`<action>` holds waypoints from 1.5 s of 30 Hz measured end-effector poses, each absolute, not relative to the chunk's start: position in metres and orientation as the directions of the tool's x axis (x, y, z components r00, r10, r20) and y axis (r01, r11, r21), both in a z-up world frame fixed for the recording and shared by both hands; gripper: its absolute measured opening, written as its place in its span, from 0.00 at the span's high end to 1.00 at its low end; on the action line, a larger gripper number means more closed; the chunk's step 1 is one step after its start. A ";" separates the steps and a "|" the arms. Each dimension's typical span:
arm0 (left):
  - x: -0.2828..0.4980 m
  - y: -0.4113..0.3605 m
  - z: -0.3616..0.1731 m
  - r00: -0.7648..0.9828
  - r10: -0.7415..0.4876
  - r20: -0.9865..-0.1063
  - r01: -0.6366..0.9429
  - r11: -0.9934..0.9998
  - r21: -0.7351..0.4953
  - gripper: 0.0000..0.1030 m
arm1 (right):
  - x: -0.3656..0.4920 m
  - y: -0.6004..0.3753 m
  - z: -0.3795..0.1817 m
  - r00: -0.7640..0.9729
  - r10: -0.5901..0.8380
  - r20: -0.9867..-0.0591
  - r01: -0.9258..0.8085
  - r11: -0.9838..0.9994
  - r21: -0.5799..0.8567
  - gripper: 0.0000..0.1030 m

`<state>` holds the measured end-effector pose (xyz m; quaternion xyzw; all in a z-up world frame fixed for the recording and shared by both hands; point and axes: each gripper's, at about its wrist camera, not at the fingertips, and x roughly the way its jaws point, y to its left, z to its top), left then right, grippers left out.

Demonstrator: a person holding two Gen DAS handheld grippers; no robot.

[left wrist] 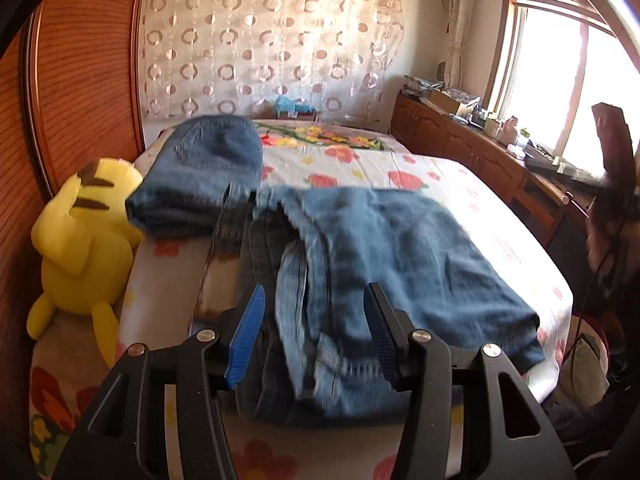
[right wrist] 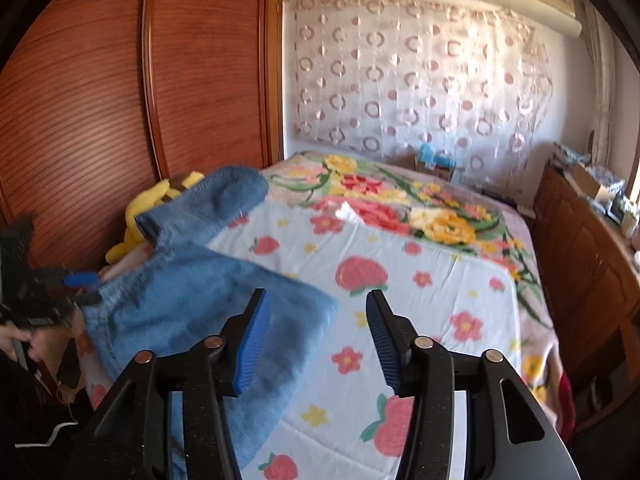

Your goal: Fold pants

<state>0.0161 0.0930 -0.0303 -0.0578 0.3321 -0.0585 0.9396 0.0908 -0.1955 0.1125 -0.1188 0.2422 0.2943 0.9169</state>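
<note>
Left wrist view, foreground: the left gripper [left wrist: 314,334], black with ribbed blue pads, stands about half open with nothing pinched; its jaws hover over the near edge of the faded blue denim pants [left wrist: 380,264]. These lie in a rough, doubled-over bundle on the flower-printed white bedsheet [left wrist: 460,184], seams and a paler inner layer showing between the jaws.

Right wrist view, foreground: the right gripper [right wrist: 318,338], of the same build, is likewise half open and empty, with one corner of the pants beside and under its left pad and bare sheet under the right.

Middle ground: a second, darker folded blue denim garment [left wrist: 204,176] rests toward the bed's left side, touching the pants' far edge. Against it sits a yellow plush toy [left wrist: 84,240].

Background: a reddish wooden wardrobe [right wrist: 120,100], a circle-patterned sheer curtain [left wrist: 272,44] and a bright window [left wrist: 568,92].

Judged step: release after a fold, before the next grasp. To do it well, each pad should bite through all layers at an outer corner, both hands lifting evenly, so that the bundle folds flat rather than sliding or bunching.
</note>
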 end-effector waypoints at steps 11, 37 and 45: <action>0.085 0.105 -0.034 0.730 -0.171 -0.661 0.081 0.983 -0.166 0.64 | 0.144 -0.174 0.044 0.620 0.463 -0.634 -0.569 0.821 0.044 0.49; 0.134 0.086 -0.036 0.679 -0.111 -0.725 0.136 0.990 -0.024 0.92 | 0.150 -0.159 0.016 0.611 0.427 -0.667 -0.560 0.828 0.017 0.48; 0.125 0.093 -0.012 0.748 -0.043 -0.663 0.095 0.995 0.043 0.85 | 0.151 -0.164 0.015 0.611 0.427 -0.667 -0.564 0.825 0.011 0.47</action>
